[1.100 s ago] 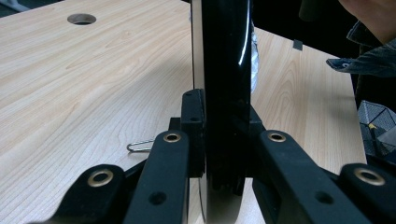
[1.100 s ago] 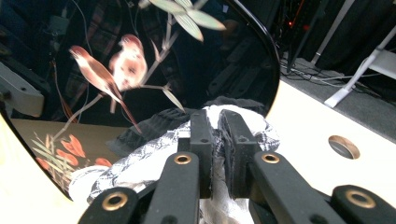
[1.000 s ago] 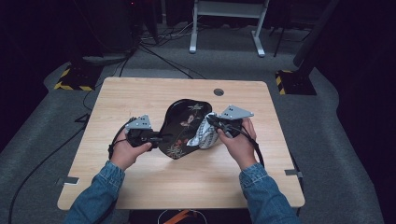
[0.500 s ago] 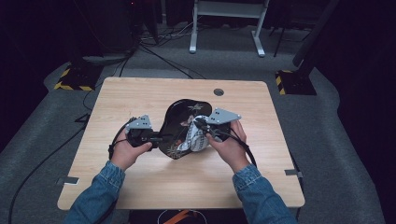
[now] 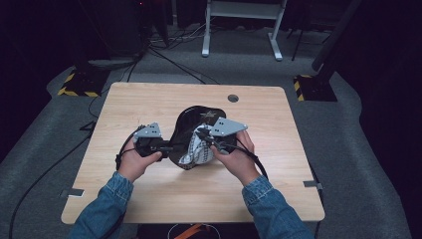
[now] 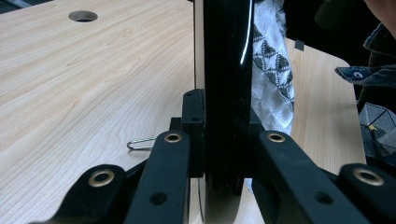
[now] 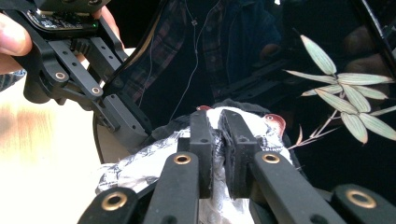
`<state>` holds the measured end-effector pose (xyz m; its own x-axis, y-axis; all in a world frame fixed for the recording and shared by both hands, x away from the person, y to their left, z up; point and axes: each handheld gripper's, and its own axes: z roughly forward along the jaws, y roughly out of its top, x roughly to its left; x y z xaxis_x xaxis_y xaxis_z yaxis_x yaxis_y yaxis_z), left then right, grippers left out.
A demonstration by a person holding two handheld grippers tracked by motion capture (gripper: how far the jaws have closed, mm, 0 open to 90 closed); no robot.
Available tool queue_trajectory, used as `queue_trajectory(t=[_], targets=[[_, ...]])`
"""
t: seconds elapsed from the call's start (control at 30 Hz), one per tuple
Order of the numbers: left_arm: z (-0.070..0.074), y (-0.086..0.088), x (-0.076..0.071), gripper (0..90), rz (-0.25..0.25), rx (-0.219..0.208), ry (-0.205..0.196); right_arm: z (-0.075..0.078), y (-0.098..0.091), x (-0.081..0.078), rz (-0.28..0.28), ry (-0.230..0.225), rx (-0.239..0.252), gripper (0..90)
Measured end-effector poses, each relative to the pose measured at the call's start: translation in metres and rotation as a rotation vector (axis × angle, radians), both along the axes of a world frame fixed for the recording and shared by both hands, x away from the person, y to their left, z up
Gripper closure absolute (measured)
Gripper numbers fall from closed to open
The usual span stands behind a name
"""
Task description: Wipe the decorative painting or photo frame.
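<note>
High view, middle of the worktop (image 5: 149,99): pinched at its near-left rim by the left hand-held gripper (image 5: 166,148), black glossy tray (image 5: 191,122), jaws closed tight on that edge, seemingly to steady it for wiping. Clamped fully between the jaws of the right hand-held gripper (image 5: 201,137), a bunched white patterned cloth (image 5: 198,152), pressed against the tray's leaf-painted face, probably to polish it. Underneath, pale wood grain with a round cable hole (image 5: 232,98) and a stray paper clip (image 6: 140,143); beyond, grey carpet (image 5: 358,149), trailing cables and a white frame (image 5: 244,10) in a dim room.
</note>
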<state>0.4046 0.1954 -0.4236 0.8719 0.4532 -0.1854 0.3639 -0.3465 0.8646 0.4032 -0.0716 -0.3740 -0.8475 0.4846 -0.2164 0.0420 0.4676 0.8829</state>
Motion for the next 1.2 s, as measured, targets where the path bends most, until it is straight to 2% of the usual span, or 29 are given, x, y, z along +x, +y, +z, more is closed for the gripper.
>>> queue_trajectory(t=[0.17, 0.27, 0.77, 1.03, 1.2], targets=[[0.0, 0.0, 0.0, 79.8, 0.0, 0.001, 0.0, -0.006, -0.009, 0.004, -0.022, 0.017, -0.006, 84.4], [0.0, 0.0, 0.0, 79.7, -0.002, -0.002, 0.004, -0.012, -0.022, 0.01, -0.061, 0.04, -0.003, 84.4], [0.0, 0.0, 0.0, 79.1, -0.008, -0.006, 0.008, -0.028, -0.051, 0.023, -0.15, 0.089, -0.021, 84.4], [0.0, 0.0, 0.0, 79.1, -0.007, -0.007, 0.014, -0.031, -0.054, 0.024, -0.167, 0.094, -0.031, 84.3], [0.0, -0.001, 0.0, 79.2, -0.005, -0.007, 0.013, -0.029, -0.045, 0.019, -0.138, 0.078, -0.034, 84.3]])
